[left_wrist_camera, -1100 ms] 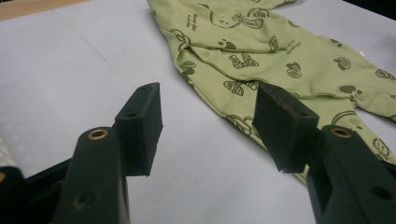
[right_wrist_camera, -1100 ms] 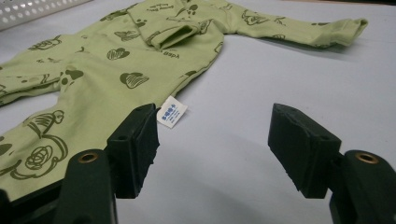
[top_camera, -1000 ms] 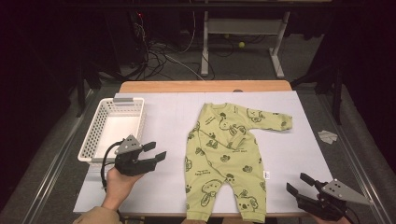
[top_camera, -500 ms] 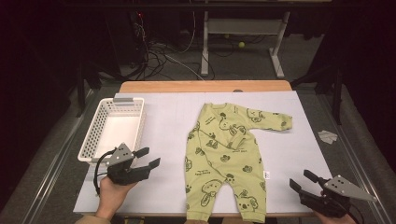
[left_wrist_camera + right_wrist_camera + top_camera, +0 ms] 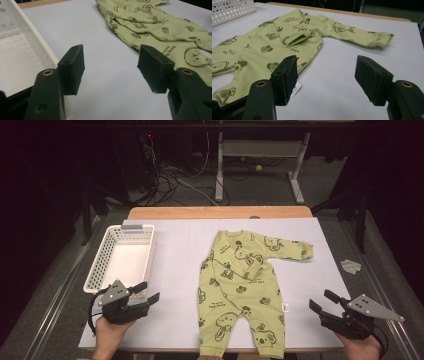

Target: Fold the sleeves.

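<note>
A desk point(image 5: 180, 250) covered with a pale sheet is seen from above, and a green baby romper point(image 5: 240, 290) printed with dark cartoon figures is laid flat at its middle, one sleeve folded across the chest. Small dark lettering is printed on the fabric, too blurred to be read; a white tag point(image 5: 295, 89) at its side seam cannot be read either. A white perforated basket point(image 5: 120, 257) is set at the desk's left edge. Compared with a second earlier, the left gripper point(image 5: 147, 292) is found nearer the desk's front edge, its jaws having just been opening, nothing between them. The right gripper point(image 5: 322, 301) is held wide apart and empty, slightly higher than before.
</note>
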Demonstrator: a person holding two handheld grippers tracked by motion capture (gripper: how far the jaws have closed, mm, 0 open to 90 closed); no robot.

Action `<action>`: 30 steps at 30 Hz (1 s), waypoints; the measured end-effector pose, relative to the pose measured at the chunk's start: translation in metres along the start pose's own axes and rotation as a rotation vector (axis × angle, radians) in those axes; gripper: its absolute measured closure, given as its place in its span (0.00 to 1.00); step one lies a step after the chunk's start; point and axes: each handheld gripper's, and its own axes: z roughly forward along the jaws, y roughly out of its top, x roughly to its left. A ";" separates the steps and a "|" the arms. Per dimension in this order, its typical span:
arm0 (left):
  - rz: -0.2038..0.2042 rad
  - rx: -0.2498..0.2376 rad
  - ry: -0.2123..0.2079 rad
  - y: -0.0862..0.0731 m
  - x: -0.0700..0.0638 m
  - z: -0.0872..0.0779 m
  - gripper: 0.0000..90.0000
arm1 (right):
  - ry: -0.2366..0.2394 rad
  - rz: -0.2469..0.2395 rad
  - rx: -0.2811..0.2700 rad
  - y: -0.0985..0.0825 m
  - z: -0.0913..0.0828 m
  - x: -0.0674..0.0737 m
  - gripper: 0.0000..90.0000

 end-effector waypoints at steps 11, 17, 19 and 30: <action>-0.005 0.005 0.014 -0.023 0.000 -0.010 0.40 | 0.017 0.019 0.015 0.022 0.033 -0.004 0.40; -0.036 0.009 0.014 -0.027 0.000 -0.010 0.40 | 0.017 0.000 0.033 0.029 0.046 -0.004 0.41; -0.044 0.023 0.014 -0.029 0.000 -0.010 0.40 | 0.012 -0.003 0.035 0.033 0.049 -0.006 0.41; -0.075 0.037 0.028 -0.036 0.000 -0.011 0.40 | -0.042 0.071 0.133 0.060 0.073 -0.034 0.51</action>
